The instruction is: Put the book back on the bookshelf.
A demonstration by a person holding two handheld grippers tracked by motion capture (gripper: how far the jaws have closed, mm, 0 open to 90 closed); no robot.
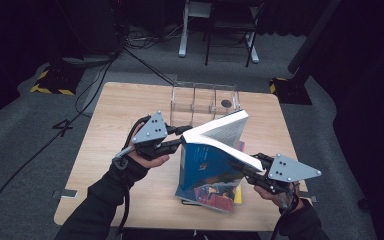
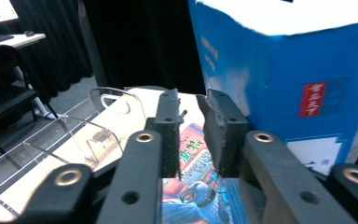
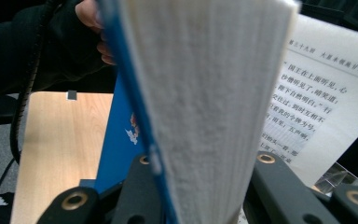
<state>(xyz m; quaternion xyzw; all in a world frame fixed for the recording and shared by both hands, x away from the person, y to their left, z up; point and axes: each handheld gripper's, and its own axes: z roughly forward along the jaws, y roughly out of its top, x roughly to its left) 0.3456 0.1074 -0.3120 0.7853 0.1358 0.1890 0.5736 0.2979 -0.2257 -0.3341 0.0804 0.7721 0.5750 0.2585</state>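
Observation:
A thick blue-covered book (image 1: 205, 160) stands tilted above the table, fanned open, its white pages facing up and to the right. My right gripper (image 1: 240, 166) is shut on the blue book at its lower right edge. In the right gripper view the page block and blue cover (image 3: 196, 93) sit between the jaws of the right gripper (image 3: 198, 196). My left gripper (image 1: 182, 138) is at the book's upper left corner. Its jaws (image 2: 191, 100) stand a little apart with nothing between them, and the blue book (image 2: 279, 70) rises just to their right.
A small stack of books with a colourful cover (image 1: 215, 197) lies flat under the raised book, near the front of the wooden table (image 1: 125, 110). A clear acrylic divider rack (image 1: 205, 97) stands at the back edge with a small dark round thing (image 1: 225, 103) inside. Cables cross the floor.

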